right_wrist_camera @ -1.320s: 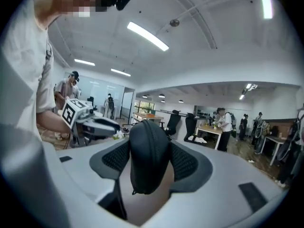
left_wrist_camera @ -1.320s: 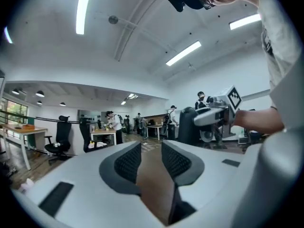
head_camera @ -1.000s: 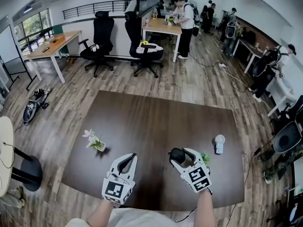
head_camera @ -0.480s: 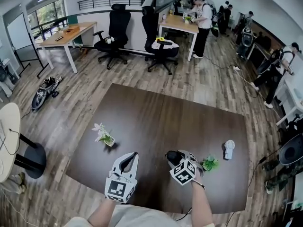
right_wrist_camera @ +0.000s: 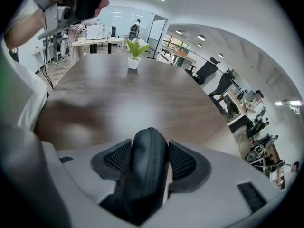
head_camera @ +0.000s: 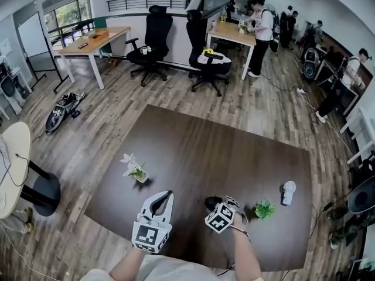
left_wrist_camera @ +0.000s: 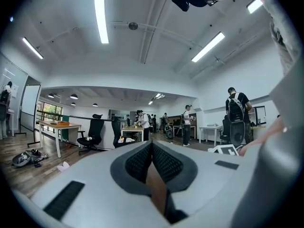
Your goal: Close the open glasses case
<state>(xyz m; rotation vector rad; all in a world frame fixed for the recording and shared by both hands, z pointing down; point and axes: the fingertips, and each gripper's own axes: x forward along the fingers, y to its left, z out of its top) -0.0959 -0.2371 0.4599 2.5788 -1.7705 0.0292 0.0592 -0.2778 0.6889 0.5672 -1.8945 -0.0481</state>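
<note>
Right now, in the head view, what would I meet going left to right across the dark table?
small pot of white flowers → left gripper → right gripper, jaws closing with the black glasses case between them → small green plant → white fan

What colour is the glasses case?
Black; the glasses case shows best in the right gripper view.

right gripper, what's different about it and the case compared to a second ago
The right gripper has dropped toward the table and tipped nose-down, carrying the black glasses case with it; its jaws are closing with the case between them. The left gripper has stayed shut and nearly where it was. The flower pot, green plant and fan have not moved.
</note>
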